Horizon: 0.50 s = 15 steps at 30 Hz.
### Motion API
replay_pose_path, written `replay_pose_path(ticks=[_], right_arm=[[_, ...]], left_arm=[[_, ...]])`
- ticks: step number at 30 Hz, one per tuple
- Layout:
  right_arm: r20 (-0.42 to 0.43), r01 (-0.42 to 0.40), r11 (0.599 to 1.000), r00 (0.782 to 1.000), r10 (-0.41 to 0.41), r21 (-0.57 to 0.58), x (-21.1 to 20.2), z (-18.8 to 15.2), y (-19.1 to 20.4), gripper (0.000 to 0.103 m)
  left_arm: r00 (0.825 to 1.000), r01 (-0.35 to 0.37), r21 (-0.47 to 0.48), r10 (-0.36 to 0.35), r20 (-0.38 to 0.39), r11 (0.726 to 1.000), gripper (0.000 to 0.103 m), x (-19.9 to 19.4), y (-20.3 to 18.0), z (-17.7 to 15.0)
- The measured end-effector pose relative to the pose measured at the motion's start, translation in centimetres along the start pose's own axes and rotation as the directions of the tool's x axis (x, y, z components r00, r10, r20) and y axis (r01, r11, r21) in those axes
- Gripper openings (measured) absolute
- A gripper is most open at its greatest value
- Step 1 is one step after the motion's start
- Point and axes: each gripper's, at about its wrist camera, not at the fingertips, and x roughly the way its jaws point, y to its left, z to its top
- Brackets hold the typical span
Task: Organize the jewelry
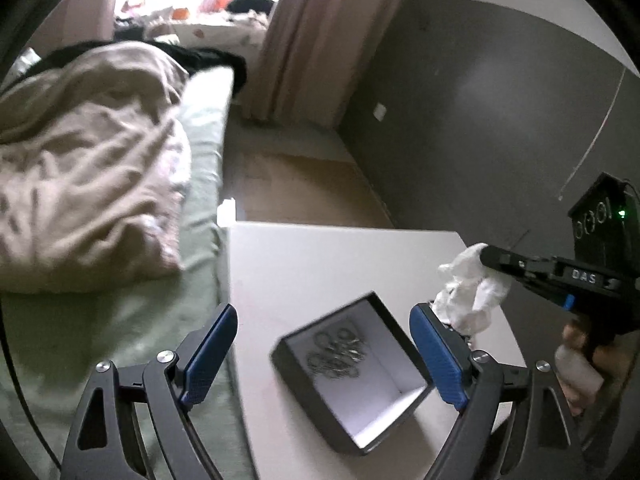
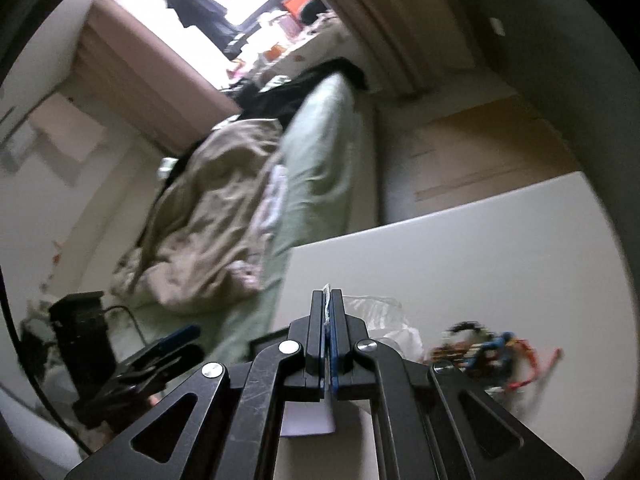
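A black open box (image 1: 352, 376) with a white lining sits on the white table (image 1: 320, 264). Several silver rings (image 1: 338, 354) lie inside it. My left gripper (image 1: 324, 356) is open, its blue pads either side of the box, above it. My right gripper (image 2: 329, 304) is shut on a crumpled white plastic bag (image 1: 472, 292), held up at the table's right side; the bag's edge shows between the jaws in the right wrist view (image 2: 327, 300). A tangle of colourful jewelry (image 2: 492, 356) lies on the table to the right of the right gripper.
A bed with a green sheet (image 1: 200, 160) and a beige duvet (image 1: 88, 168) runs along the table's left edge. A grey wall (image 1: 480, 100) stands to the right. A wooden floor (image 1: 304, 188) lies beyond the table.
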Motion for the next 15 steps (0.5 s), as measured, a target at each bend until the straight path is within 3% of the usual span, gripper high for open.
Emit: replay_pose_path(ticks=[5, 8, 9, 11, 12, 15], right_arm=[[-0.044, -0.110, 0.993, 0.993, 0.109, -0.029, 1.5, -0.8, 2.9, 0.003], [-0.071, -0.106, 0.992, 0.992, 0.101, -0.068, 3.0, -1.2, 4.3, 0.004], [-0.101, -0.103, 0.992, 0.990, 0.095, -0.074, 4.0, -1.4, 4.6, 0.009], [-0.143, -0.072, 0.996, 0.988, 0.064, -0.051, 5.2, -1.7, 4.0, 0.046], [-0.135, -0.051, 0.998, 0.990, 0.045, -0.043, 5.4, -1.9, 3.6, 0.071], [-0.111, -0.031, 0.999, 0.993, 0.028, -0.023, 4.6, -2.0, 2.4, 0.075]], left_arm=[[0.997, -0.043, -0.013, 0.044, 0.067, 0.999, 0.088, -2.1, 0.8, 0.1], [0.994, -0.067, -0.006, 0.067, 0.090, 0.998, 0.088, -3.0, 1.2, 0.4], [0.993, -0.073, -0.003, 0.073, 0.095, 0.997, 0.088, -3.4, 1.3, 0.4], [0.989, -0.104, 0.010, 0.102, 0.104, 0.995, 0.088, -3.9, 1.0, 0.4], [0.986, -0.127, 0.024, 0.124, 0.108, 0.992, 0.088, -4.1, 0.7, 0.4], [0.981, -0.161, 0.060, 0.153, 0.121, 0.985, 0.088, -4.7, -0.2, 0.5]])
